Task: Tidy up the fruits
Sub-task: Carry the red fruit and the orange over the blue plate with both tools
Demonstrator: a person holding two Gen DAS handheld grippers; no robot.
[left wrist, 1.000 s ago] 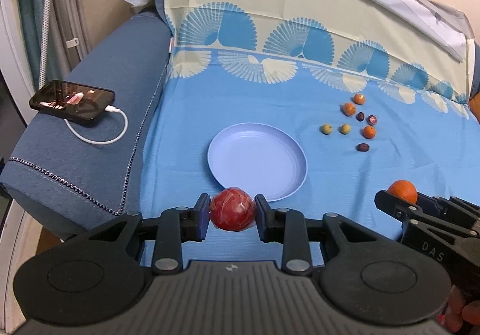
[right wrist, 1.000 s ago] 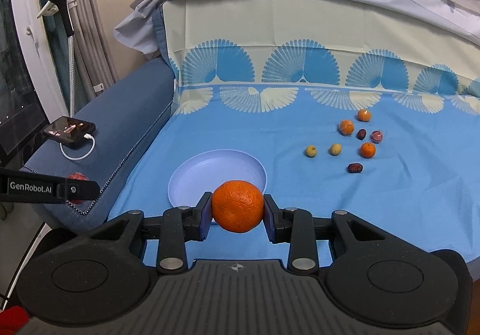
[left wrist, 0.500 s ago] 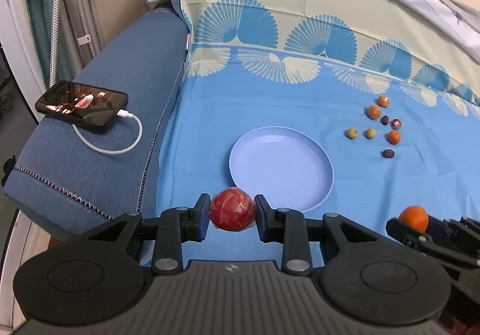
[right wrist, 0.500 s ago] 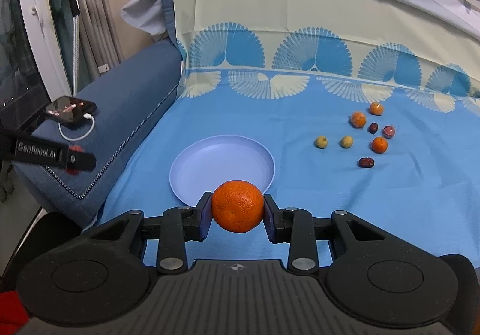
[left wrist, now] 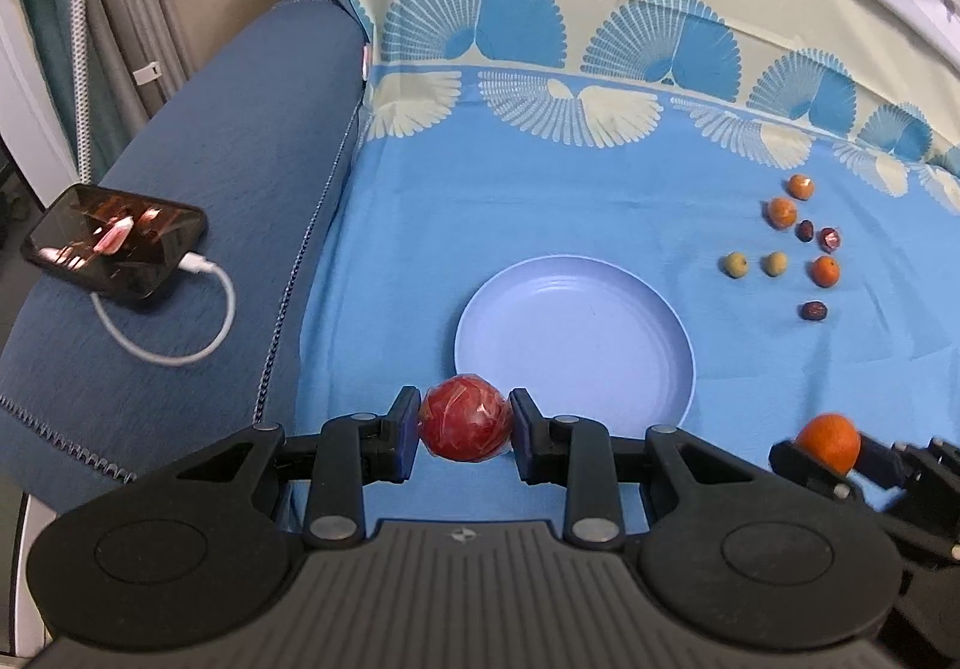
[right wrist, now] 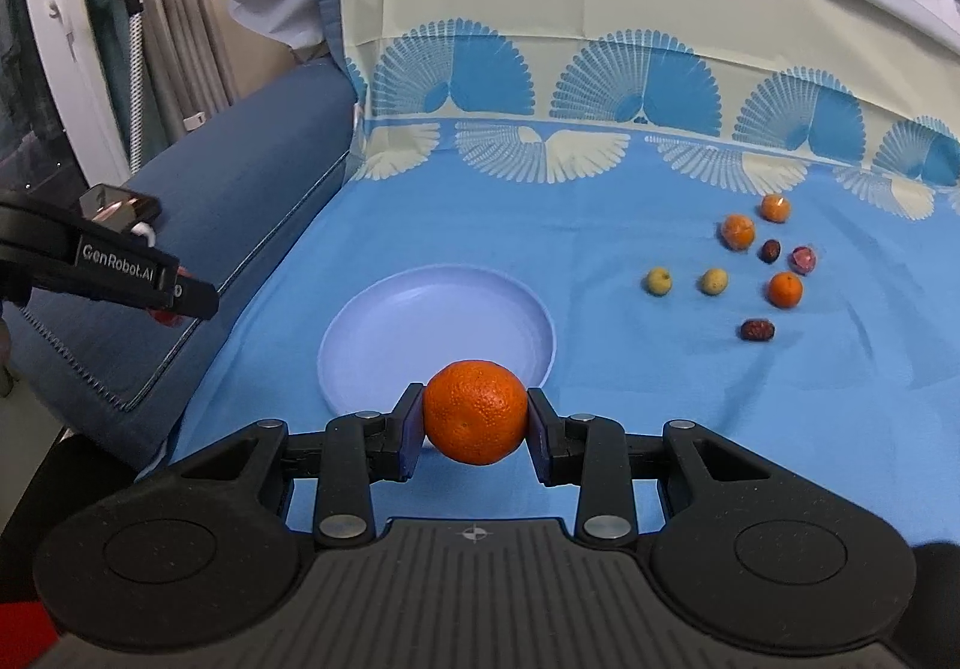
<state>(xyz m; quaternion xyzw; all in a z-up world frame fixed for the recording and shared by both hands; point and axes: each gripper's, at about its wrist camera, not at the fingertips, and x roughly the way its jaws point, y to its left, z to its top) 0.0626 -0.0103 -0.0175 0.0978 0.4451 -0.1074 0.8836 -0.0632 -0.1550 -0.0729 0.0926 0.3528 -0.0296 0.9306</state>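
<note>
My left gripper is shut on a red wrapped fruit, held just short of the near rim of an empty pale blue plate. My right gripper is shut on an orange, also at the plate's near rim. The right gripper with its orange shows at the lower right of the left wrist view. The left gripper shows at the left of the right wrist view.
Several small fruits lie loose on the blue sheet right of the plate: small oranges, yellow-green ones, dark dates. A phone on a white cable rests on the blue sofa arm at left. A backrest cover rises behind.
Both grippers have moved forward and closer to the plate, each still holding its fruit. The plate and loose fruits have not moved.
</note>
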